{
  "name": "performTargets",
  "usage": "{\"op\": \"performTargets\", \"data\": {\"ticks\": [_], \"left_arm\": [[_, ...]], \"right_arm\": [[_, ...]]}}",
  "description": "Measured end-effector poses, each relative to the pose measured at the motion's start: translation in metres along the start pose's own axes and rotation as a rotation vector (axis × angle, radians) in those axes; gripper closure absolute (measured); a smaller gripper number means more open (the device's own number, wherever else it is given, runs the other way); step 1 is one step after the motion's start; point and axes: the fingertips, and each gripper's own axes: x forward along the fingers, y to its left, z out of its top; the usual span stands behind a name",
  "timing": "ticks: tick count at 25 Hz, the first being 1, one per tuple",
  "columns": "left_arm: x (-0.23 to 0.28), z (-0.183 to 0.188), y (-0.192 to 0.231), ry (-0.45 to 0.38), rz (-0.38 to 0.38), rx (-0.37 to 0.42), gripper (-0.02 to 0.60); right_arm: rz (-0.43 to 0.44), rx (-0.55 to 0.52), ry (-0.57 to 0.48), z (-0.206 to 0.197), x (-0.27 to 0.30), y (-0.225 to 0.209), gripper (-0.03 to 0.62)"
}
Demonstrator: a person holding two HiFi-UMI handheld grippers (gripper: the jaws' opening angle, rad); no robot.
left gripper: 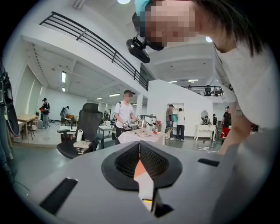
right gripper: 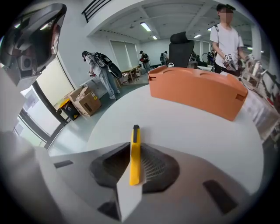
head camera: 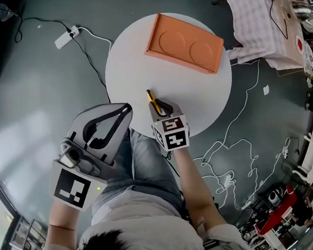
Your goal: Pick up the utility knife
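A yellow utility knife point(head camera: 152, 101) with a black tip is clamped between the jaws of my right gripper point(head camera: 159, 110), above the near edge of the round white table point(head camera: 203, 93). In the right gripper view the utility knife point(right gripper: 135, 153) sticks forward from the right gripper point(right gripper: 134, 148) toward the table's middle. Whether it touches the tabletop cannot be told. My left gripper point(head camera: 127, 109) hangs off the table's near-left edge, over the person's lap. The left gripper point(left gripper: 140, 143) has its jaws together with nothing between them.
An orange two-well tray point(head camera: 185, 42) lies at the table's far side, also in the right gripper view as the orange tray point(right gripper: 197, 89). A power strip point(head camera: 66, 36) and white cables point(head camera: 236, 150) lie on the floor. A cloth-covered table point(head camera: 263, 22) stands far right.
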Motion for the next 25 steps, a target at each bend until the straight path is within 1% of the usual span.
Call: {"op": "performTargets", "data": {"ticks": [7, 12, 14, 17, 20, 25], "left_arm": [[-0.003, -0.004, 0.000, 0.003, 0.001, -0.004, 0.571], [-0.004, -0.005, 0.000, 0.006, 0.001, -0.015, 0.569], [-0.005, -0.005, -0.001, 0.005, 0.005, -0.016, 0.571], [-0.008, -0.001, -0.004, 0.006, 0.005, -0.007, 0.571], [-0.011, 0.001, -0.005, 0.009, 0.004, 0.007, 0.569], [-0.015, 0.003, -0.007, 0.006, 0.010, 0.009, 0.571]], "right_arm": [[-0.048, -0.018, 0.019, -0.002, 0.002, 0.001, 0.520], [-0.101, -0.096, 0.073, 0.002, 0.001, 0.002, 0.525], [-0.109, -0.112, 0.074, 0.004, 0.002, 0.003, 0.528], [-0.106, -0.099, 0.046, 0.006, 0.001, 0.004, 0.530], [-0.098, -0.079, -0.004, 0.013, -0.007, 0.008, 0.530], [-0.062, -0.026, -0.117, 0.036, -0.030, 0.017, 0.530]]}}
